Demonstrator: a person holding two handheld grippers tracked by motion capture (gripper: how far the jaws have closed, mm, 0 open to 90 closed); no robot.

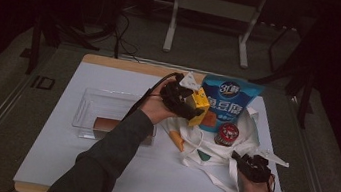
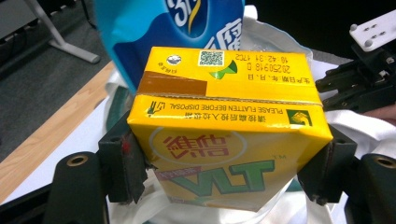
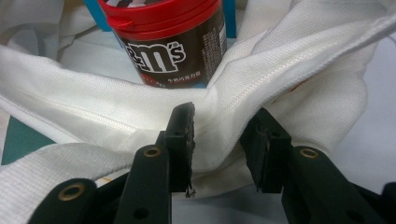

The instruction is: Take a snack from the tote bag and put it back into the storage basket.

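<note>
My left gripper [image 1: 190, 104] is shut on a yellow drink carton [image 1: 200, 108] and holds it in the air over the white tote bag [image 1: 215, 155]. In the left gripper view both pads press the sides of the carton [image 2: 224, 135], and my left gripper [image 2: 225, 168] points toward the bag. A blue snack pouch [image 1: 228, 101] stands in the bag beside a red-lidded M&M's jar [image 1: 227, 133]. My right gripper [image 1: 246, 163] pinches the bag's near rim. In the right gripper view a fold of the bag [image 3: 93, 121] is bunched between the jaws of my right gripper [image 3: 223, 135], with the jar [image 3: 170, 46] just behind.
A clear plastic tray [image 1: 87, 109] lies left of the bag with a brown block [image 1: 106, 124] in it. Everything rests on a white board [image 1: 157, 175] with a wooden edge. A metal stand's legs [image 1: 171, 25] rise beyond the table's far side.
</note>
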